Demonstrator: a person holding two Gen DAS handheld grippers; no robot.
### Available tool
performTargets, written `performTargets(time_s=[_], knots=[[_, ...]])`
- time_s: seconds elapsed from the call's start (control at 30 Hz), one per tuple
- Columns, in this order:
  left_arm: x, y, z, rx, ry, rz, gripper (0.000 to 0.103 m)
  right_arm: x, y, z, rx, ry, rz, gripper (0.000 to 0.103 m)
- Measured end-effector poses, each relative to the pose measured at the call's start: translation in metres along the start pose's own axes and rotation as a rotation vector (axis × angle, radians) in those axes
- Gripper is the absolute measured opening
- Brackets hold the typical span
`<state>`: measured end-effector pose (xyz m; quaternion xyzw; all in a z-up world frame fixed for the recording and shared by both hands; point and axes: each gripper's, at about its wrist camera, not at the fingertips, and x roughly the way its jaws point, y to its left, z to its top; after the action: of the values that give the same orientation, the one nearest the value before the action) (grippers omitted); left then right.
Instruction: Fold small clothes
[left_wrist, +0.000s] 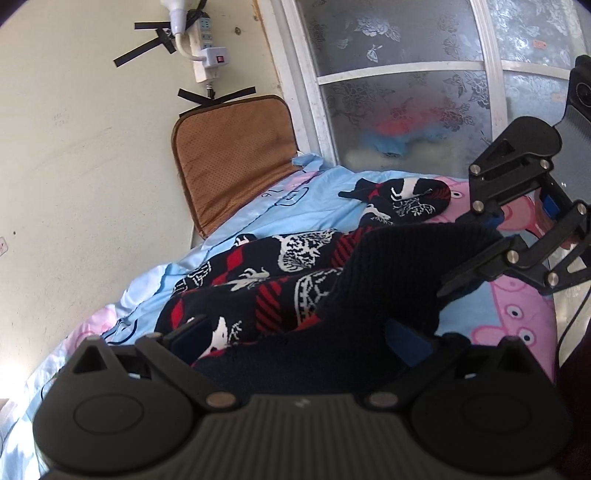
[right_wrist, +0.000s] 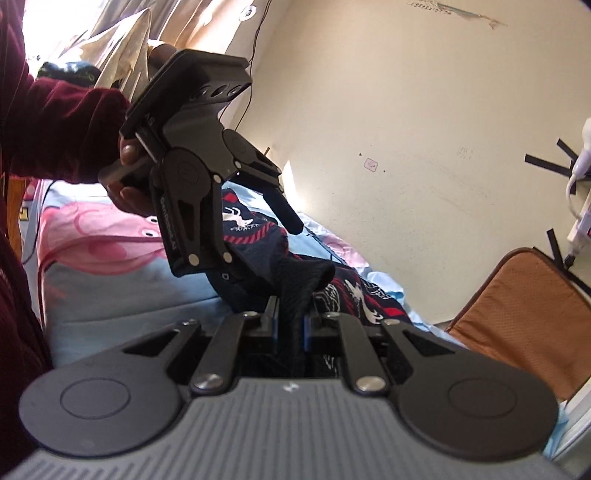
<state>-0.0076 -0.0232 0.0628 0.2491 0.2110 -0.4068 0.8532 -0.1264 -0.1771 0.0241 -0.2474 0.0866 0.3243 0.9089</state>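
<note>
A small dark navy knit garment (left_wrist: 280, 280) with red and white patterns lies on a light blue cartoon bedsheet (left_wrist: 243, 218). Its ribbed dark waistband (left_wrist: 399, 273) is lifted off the sheet. My left gripper (left_wrist: 295, 343) stands wide open with the garment's hem lying between its blue-padded fingers. My right gripper (right_wrist: 290, 328) is shut on the ribbed band (right_wrist: 295, 280); it also shows in the left wrist view (left_wrist: 476, 266) at the right. My left gripper shows in the right wrist view (right_wrist: 266, 225), held by a hand in a maroon sleeve, open over the garment.
A brown cushion (left_wrist: 236, 158) leans on the cream wall at the head of the bed. A power strip (left_wrist: 203, 48) is taped to the wall. A frosted glass window (left_wrist: 406, 85) runs along the bed's far side. A second patterned piece (left_wrist: 402, 199) lies further back.
</note>
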Motion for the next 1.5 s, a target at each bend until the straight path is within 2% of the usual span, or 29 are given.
performTargets(time_s=[0.13, 0.27, 0.33, 0.37, 0.4, 0.43, 0.5, 0.57, 0.63, 0.67, 0.7, 0.73, 0.8, 0.93, 1.07, 1.23, 1.33, 1.37, 1.4, 1.43, 1.5], knots=[[0.012, -0.002, 0.0, 0.062, 0.066, -0.056, 0.103, 0.001, 0.01, -0.001, -0.073, 0.009, -0.018, 0.014], [0.024, -0.003, -0.001, 0.122, 0.132, -0.122, 0.102, 0.002, 0.009, 0.0, -0.076, 0.012, -0.033, 0.014], [0.024, -0.006, -0.002, 0.15, 0.144, -0.134, 0.083, 0.004, 0.009, 0.001, -0.068, 0.012, -0.045, 0.014], [0.023, -0.01, -0.003, 0.165, 0.146, -0.126, 0.063, 0.004, 0.008, 0.001, -0.065, 0.012, -0.051, 0.014], [0.02, -0.014, -0.005, 0.18, 0.145, -0.116, 0.049, 0.005, 0.008, 0.0, -0.058, 0.012, -0.058, 0.014], [0.015, -0.019, -0.008, 0.204, 0.132, -0.086, 0.044, 0.007, 0.006, 0.0, -0.049, 0.008, -0.065, 0.014], [0.007, -0.028, -0.015, 0.228, 0.115, -0.01, 0.017, 0.007, 0.005, 0.001, -0.027, 0.0, -0.076, 0.014], [-0.003, -0.032, -0.02, 0.195, 0.088, 0.065, 0.015, 0.009, 0.004, 0.001, 0.006, -0.01, -0.087, 0.015], [-0.01, -0.032, -0.021, 0.135, 0.064, 0.17, 0.013, 0.012, 0.001, 0.0, 0.052, -0.014, -0.095, 0.021], [-0.014, -0.029, -0.02, 0.088, 0.058, 0.216, 0.013, 0.011, -0.001, -0.002, 0.067, -0.015, -0.105, 0.033], [-0.019, -0.023, -0.02, 0.034, 0.048, 0.248, 0.013, 0.009, -0.004, -0.004, 0.082, -0.017, -0.12, 0.05], [-0.025, -0.016, -0.018, -0.023, 0.035, 0.271, 0.013, 0.005, -0.008, -0.007, 0.097, -0.022, -0.138, 0.054], [-0.039, -0.006, -0.018, -0.099, -0.005, 0.319, 0.012, -0.002, -0.018, -0.015, 0.123, 0.007, -0.171, 0.056], [-0.062, 0.004, -0.014, -0.179, -0.083, 0.392, 0.012, -0.005, -0.019, -0.038, 0.128, 0.117, -0.198, 0.056], [-0.073, 0.007, -0.006, -0.224, -0.118, 0.411, 0.013, -0.001, -0.004, -0.054, 0.084, 0.176, -0.179, 0.056], [-0.083, 0.008, 0.001, -0.231, -0.14, 0.431, 0.013, 0.024, 0.004, -0.063, 0.027, 0.2, -0.181, 0.055], [-0.088, 0.007, 0.004, -0.234, -0.156, 0.451, 0.013, 0.042, -0.001, -0.068, 0.022, 0.217, -0.236, 0.054], [-0.09, 0.007, 0.004, -0.237, -0.161, 0.46, 0.013, 0.048, -0.004, -0.069, 0.024, 0.221, -0.254, 0.048], [-0.092, 0.007, 0.005, -0.24, -0.167, 0.47, 0.012, 0.053, -0.006, -0.069, 0.021, 0.229, -0.285, 0.019], [-0.093, 0.007, 0.005, -0.243, -0.172, 0.479, 0.012, 0.056, -0.01, -0.068, 0.016, 0.238, -0.327, 0.007], [-0.097, 0.008, 0.008, -0.25, -0.18, 0.499, 0.011, 0.051, -0.019, -0.061, 0.027, 0.188, -0.401, 0.007]])
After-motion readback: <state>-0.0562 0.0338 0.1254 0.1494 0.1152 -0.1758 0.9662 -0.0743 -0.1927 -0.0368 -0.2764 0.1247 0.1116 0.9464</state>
